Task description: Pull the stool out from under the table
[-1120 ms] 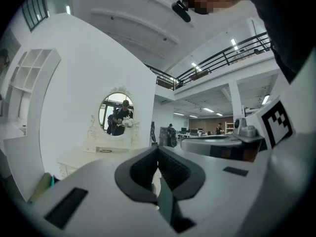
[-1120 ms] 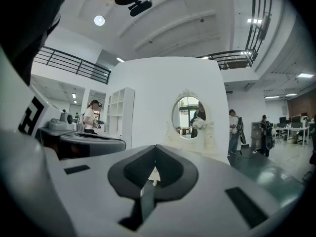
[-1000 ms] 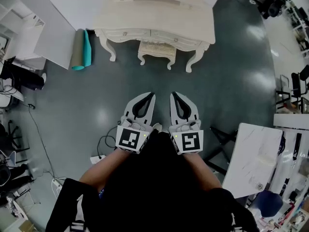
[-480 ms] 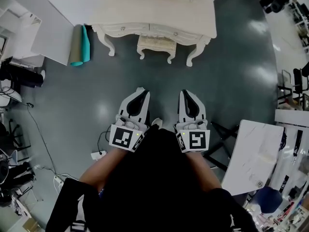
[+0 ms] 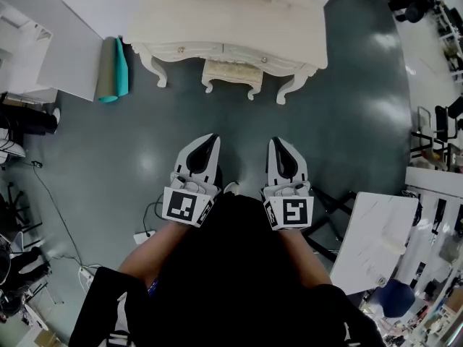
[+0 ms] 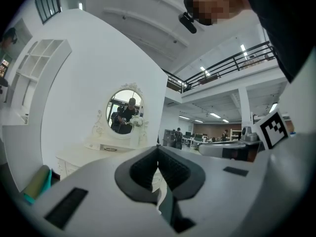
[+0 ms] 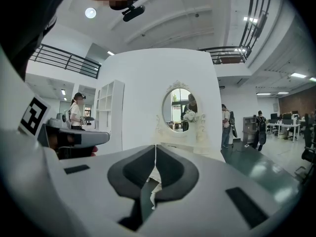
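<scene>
A cream stool sits tucked between the legs of the cream dressing table at the top of the head view. My left gripper and right gripper are held side by side over the grey floor, well short of the stool, both shut with nothing in them. In the left gripper view the jaws meet, with the dressing table's oval mirror off to the left. In the right gripper view the jaws touch at the tips and the mirror stands straight ahead.
A rolled teal and grey mat lies left of the table. White shelving stands at far left, with cables on the floor. A white table with black legs stands at right. People are visible in the background of the gripper views.
The view has drawn closer to the dressing table, which sits higher in the picture. The two grippers have spread a little apart and point more straight ahead, still shut.
</scene>
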`<state>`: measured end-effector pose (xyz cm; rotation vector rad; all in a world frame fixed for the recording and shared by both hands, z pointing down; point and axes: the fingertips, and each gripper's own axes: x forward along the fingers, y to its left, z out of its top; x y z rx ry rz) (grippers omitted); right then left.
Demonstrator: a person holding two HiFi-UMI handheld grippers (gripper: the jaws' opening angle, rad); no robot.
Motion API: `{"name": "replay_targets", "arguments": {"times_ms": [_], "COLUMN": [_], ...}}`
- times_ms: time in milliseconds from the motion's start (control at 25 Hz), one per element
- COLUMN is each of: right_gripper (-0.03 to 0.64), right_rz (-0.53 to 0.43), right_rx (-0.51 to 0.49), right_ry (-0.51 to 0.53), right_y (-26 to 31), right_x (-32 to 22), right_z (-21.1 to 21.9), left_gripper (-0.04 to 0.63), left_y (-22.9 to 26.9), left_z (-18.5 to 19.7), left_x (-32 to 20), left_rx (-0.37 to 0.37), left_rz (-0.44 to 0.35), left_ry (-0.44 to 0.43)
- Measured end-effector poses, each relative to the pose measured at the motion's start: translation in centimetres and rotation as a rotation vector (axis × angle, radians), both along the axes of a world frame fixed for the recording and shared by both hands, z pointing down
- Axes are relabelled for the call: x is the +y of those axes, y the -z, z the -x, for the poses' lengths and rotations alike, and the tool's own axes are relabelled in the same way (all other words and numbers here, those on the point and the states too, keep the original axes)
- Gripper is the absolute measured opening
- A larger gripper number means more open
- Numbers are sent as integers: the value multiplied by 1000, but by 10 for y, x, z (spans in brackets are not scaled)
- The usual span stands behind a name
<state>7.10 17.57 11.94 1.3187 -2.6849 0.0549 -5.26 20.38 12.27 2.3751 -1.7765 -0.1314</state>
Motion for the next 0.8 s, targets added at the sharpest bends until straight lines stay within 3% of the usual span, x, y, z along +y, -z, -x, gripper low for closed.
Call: {"name": "replay_targets", "arguments": {"times_ms": [200, 400, 520, 800], "right_gripper": [18, 18, 18, 18], "right_rz": [-4, 12, 34, 49], "right_rx": [55, 84, 50, 87], "right_ry": [44, -45, -101, -170], "right_y": [2, 1, 1, -9], "right_x": [-37, -90, -117, -144], "right_z": [24, 31, 39, 57], "left_gripper": [14, 14, 14, 14], "left_y": [-7, -16, -20, -25], "left_z": [39, 67, 81, 110], "left_x": [-48, -97, -123, -168], "left_rx": [-4, 17, 19, 0], "left_rz": [22, 47, 52, 50], "left_ry": [14, -22, -63, -124]}}
